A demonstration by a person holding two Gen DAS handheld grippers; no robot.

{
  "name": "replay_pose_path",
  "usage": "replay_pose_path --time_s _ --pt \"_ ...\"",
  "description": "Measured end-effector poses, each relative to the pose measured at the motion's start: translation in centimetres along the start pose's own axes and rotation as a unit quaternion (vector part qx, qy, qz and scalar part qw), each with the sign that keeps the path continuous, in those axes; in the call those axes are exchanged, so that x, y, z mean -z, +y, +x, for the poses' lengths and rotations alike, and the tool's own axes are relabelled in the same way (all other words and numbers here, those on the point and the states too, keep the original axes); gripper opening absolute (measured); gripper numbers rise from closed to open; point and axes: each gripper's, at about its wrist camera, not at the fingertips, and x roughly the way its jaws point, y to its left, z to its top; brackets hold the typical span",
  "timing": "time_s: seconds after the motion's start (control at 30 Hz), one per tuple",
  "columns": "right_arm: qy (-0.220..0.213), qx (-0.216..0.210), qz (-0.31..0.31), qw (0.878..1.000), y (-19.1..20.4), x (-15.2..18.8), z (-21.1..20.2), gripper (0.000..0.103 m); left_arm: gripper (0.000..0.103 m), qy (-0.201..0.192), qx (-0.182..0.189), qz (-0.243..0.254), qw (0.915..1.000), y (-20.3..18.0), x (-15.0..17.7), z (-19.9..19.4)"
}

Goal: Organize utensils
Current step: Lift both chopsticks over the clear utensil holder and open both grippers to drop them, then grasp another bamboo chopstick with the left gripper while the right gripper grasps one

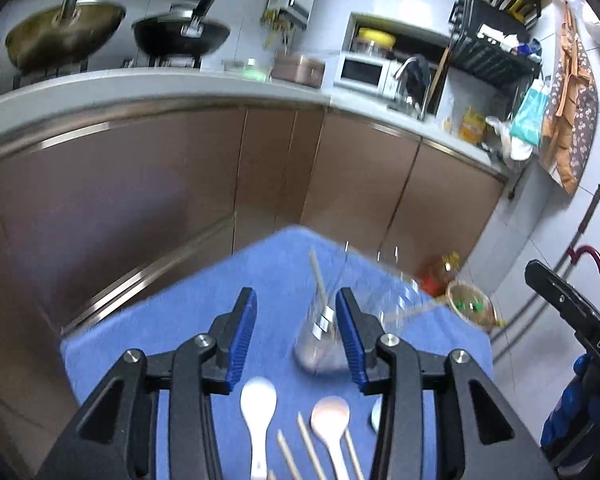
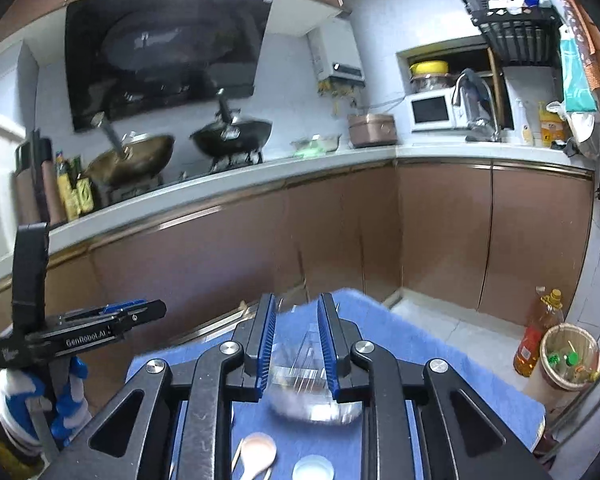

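Dim, bluish indoor light; motion blur throughout, fisheye bending, dark corners.

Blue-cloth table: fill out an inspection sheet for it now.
Surface: blue cloth covers the table.
Job's things: clear glass holding one chopstick; white spoon, pink spoon, loose chopsticks and a small white dish lying nearer.
Clutter: nothing seen.
Claws: left claw open, empty; right claw open, glass between its jaws and blurred, contact unclear.
Cables: nothing seen.
Surroundings: brown cabinets, woks, microwave, oil bottle, wastebasket.
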Motion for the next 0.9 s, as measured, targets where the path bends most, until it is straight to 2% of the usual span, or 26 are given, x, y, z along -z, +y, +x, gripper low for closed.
replay_pose_path --time_s 0.13,0.2,0.33,0.4,0.47,0.63,0.9 --pt "0.05 -0.009 -0.007 0.999 1.3 1.9 -0.3 0.02 0.039 0.049 0.009 -0.006 0.9988 1.1 2.5 -0.9" --pt "0.088 -0.022 -0.001 0.996 1.6 3.2 0.2 0.02 0.039 0.088 0.026 -0.024 0.9955 1.9 4.3 -0.9" --pt "0.183 -0.042 0.009 0.982 2.1 6.8 2.4 0.02 0.039 0.16 0.042 -0.052 0.9848 3.5 7.6 0.1" --pt "0.22 -0.054 0.027 0.974 1.9 8.5 3.4 0.02 0.039 0.19 0.042 -0.062 0.9789 4.1 9.4 0.9" --pt "0.247 -0.056 0.039 0.967 1.8 9.9 4.1 0.02 0.038 0.224 0.05 -0.087 0.9694 5.0 11.4 1.7" --pt "0.287 -0.066 0.057 0.954 1.9 12.3 5.7 0.02 0.037 0.258 0.055 -0.111 0.9581 5.4 14.3 2.6" --pt "0.343 -0.064 0.072 0.934 1.4 14.8 8.8 0.02 0.036 0.298 0.032 -0.136 0.9442 6.0 15.7 5.0"
